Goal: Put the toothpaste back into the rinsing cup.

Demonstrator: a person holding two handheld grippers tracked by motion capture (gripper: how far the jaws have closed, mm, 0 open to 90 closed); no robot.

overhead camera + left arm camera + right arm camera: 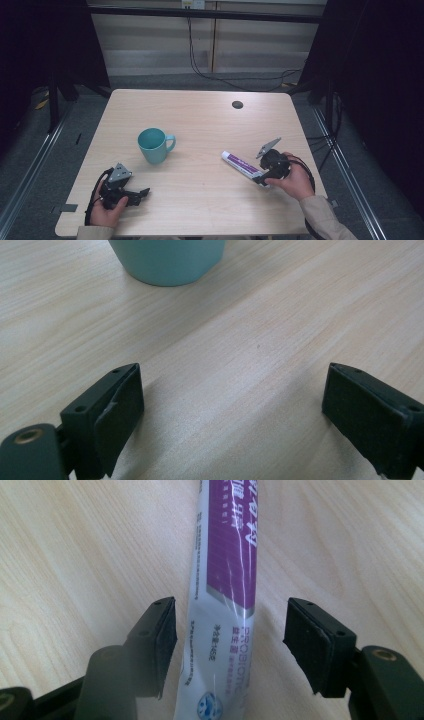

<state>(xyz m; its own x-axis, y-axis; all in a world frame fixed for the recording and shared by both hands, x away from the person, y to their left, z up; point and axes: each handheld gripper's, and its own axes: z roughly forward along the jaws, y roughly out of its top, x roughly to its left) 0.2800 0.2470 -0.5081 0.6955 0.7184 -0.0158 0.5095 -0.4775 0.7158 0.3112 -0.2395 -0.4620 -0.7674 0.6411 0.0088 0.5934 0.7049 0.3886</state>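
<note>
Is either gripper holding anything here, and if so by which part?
Nothing is held. The right gripper straddles the tail end of the toothpaste tube, with gaps at both pads. The left gripper is open over bare table.

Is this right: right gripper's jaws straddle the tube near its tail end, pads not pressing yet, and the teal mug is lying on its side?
Not quite. The teal mug stands upright, mouth up, as the high view shows. The rest holds: in the right gripper view, the right gripper has a jaw on either side of the tube near its tail end, with gaps between pads and tube.
</note>
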